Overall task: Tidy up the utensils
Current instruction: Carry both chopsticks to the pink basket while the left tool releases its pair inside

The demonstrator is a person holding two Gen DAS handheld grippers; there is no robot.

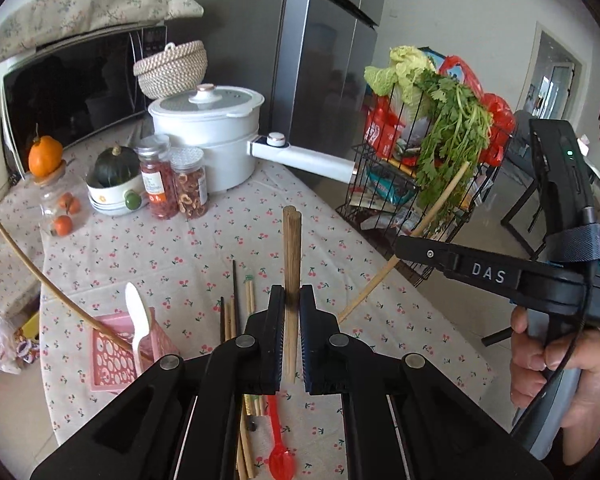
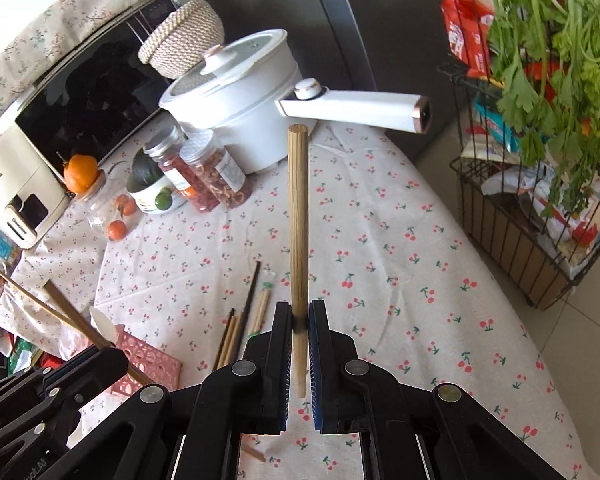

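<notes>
Cherry-print desk cluttered — left gripper clamps paired chopsticks, right gripper clamps a single chopstick; tip both down into pink basket — release late

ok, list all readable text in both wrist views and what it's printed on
"DAS": white letters on the right gripper arm, left wrist view.
Partial lettering, cut off by the frame edge, on the left gripper body, right wrist view: not readable.
Brand on the white appliance at the left edge: too blurred.
Labels on the two jars: too small.
Red packaging in the wire rack: print blurred.
</notes>
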